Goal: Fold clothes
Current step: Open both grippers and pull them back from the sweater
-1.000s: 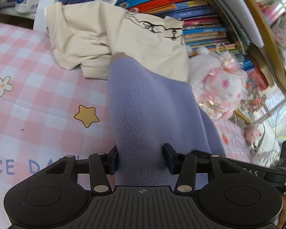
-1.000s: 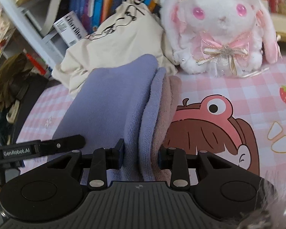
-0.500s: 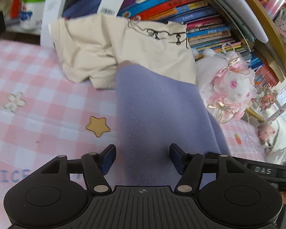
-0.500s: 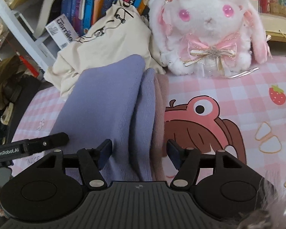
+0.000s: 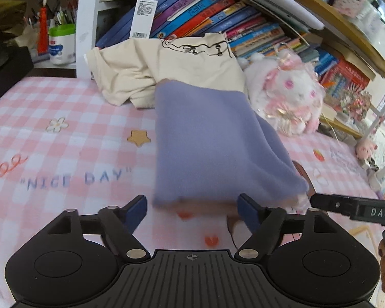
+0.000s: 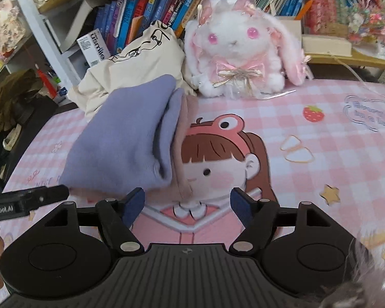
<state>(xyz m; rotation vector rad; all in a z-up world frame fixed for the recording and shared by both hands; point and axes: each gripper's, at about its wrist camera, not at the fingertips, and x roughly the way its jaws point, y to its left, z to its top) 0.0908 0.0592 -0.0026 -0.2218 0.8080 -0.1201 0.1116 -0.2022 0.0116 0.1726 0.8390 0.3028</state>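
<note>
Both hand-held grippers, left (image 5: 191,211) and right (image 6: 186,204), are spread wide, gripping nothing; purple garment (image 5: 215,138) looks folded, so probably grab the cream shirt (image 5: 166,69) next by its hem.

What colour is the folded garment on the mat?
Lavender purple with a dusty pink inner layer, on the folded garment; clearest from the right wrist view.

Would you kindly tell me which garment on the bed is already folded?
The purple garment, a neat flat stack nearest both claws; the cream shirt behind it lies crumpled.
</note>
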